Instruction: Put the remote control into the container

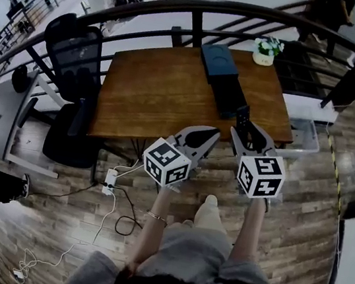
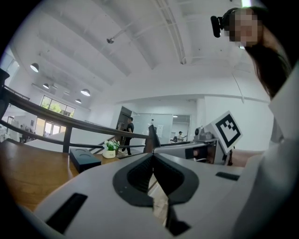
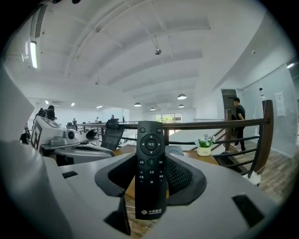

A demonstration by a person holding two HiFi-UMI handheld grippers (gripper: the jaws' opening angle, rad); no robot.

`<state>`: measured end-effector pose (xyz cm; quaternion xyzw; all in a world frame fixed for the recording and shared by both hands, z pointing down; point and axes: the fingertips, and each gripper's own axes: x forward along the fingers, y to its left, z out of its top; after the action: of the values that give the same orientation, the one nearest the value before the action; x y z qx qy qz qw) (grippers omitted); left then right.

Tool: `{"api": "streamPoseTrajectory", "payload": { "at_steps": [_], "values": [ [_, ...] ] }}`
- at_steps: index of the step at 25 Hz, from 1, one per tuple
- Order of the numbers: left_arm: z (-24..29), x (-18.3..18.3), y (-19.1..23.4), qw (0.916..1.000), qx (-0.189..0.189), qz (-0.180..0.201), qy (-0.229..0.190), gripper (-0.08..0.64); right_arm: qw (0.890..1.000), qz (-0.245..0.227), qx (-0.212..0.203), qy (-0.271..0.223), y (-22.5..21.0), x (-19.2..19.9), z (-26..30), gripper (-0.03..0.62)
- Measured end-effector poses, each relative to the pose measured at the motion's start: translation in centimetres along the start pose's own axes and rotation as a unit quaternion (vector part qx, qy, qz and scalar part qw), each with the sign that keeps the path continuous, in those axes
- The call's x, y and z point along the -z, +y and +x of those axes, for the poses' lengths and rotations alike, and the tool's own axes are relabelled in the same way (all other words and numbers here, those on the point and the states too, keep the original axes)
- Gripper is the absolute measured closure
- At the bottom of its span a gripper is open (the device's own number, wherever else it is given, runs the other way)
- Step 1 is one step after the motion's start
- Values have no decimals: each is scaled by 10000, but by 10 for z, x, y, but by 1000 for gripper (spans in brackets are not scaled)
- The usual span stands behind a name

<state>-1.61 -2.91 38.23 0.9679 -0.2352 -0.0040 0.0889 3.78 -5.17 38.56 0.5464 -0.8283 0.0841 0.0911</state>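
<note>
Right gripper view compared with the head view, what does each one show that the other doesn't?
Only the right gripper view shows the buttons on the remote, which stands upright in the right gripper's shut jaws, plus the ceiling lights. Only the head view shows the power strip on the floor and the person's arms. Both show the wooden table, the railing and the potted plant.

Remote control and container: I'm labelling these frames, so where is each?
remote control (image 3: 150, 172), right gripper view, middle of its button face.
container (image 1: 218, 62), head view, its dark top.
</note>
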Motion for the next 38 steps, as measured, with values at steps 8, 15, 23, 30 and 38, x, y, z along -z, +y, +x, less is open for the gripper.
{"api": "streamPoseTrajectory", "payload": {
  "at_steps": [8,15,23,30,38],
  "values": [
    [38,5,36,9999,-111,-94,56,557,9998,5,-142,145,-33,3,44,394],
    [61,1,66,9996,-264,-95,83,557,9994,15,-281,176,-56,-3,77,394],
    [91,7,92,9988,-404,-230,169,557,9985,28,-439,325,-82,0,105,394],
    [114,8,106,9981,-509,-314,161,557,9977,-6,-517,436,-107,0,121,394],
    [130,12,121,9968,-669,-404,193,557,9965,-35,-640,541,-125,1,141,394]
  ]
}}
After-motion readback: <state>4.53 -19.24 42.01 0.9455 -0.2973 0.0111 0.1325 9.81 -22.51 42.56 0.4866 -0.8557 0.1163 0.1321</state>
